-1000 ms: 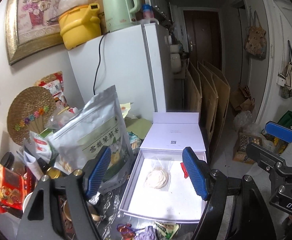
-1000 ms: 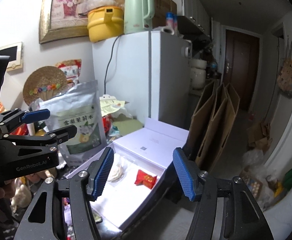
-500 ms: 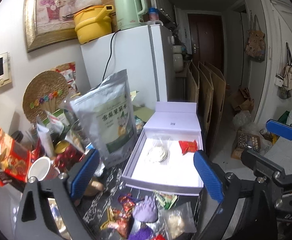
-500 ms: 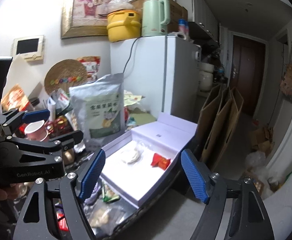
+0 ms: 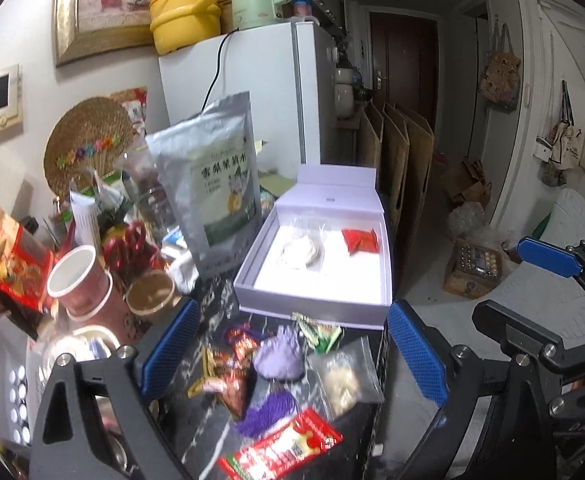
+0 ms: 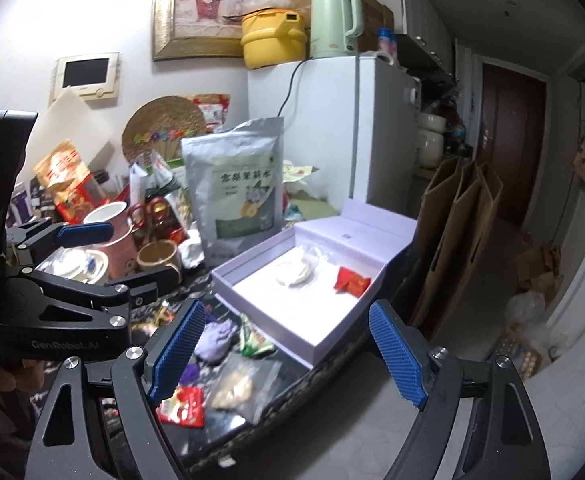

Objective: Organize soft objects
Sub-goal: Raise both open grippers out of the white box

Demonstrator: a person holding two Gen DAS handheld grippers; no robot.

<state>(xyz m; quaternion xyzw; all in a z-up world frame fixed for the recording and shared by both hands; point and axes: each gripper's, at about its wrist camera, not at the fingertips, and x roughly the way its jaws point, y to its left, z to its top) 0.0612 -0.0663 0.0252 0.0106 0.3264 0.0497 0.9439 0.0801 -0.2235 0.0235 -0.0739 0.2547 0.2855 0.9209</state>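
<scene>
- Both wrist views have drawn back from the white box (image 5: 316, 304) over the last second, so the near strip of the dark desk (image 5: 216, 296) with its loose packets, hidden earlier, now shows.
- Left hand-held gripper (image 5: 290, 354) hangs above that near strip with its blue pads spread wide and nothing between them; a second ago it framed the box interior.
- Right hand-held gripper (image 6: 288, 354) is likewise spread wide and empty, over the desk's near right edge.
- Inside the box lie a clear bag with a white round (image 5: 302, 250) near the middle and a red packet (image 5: 359, 240) at the far right; the two are apart, and both sit where they did half a second ago.
- On the desk just in front of the box: a purple soft pouch (image 5: 279, 354), a green-and-white wrapper (image 5: 318, 332) touching the box's near wall, a clear bag of pale pieces (image 5: 346, 378) to the right, a red-brown wrapper (image 5: 234, 384) to the left, and a long red packet (image 5: 284, 446) nearest.
- Below the pouch is a darker purple thing (image 5: 270, 412), perhaps a tassel; it is too blurred to tell.
- Left of the box stands a silver pouch (image 5: 216, 184), upright, with a pink cup (image 5: 78, 284) further left.
</scene>
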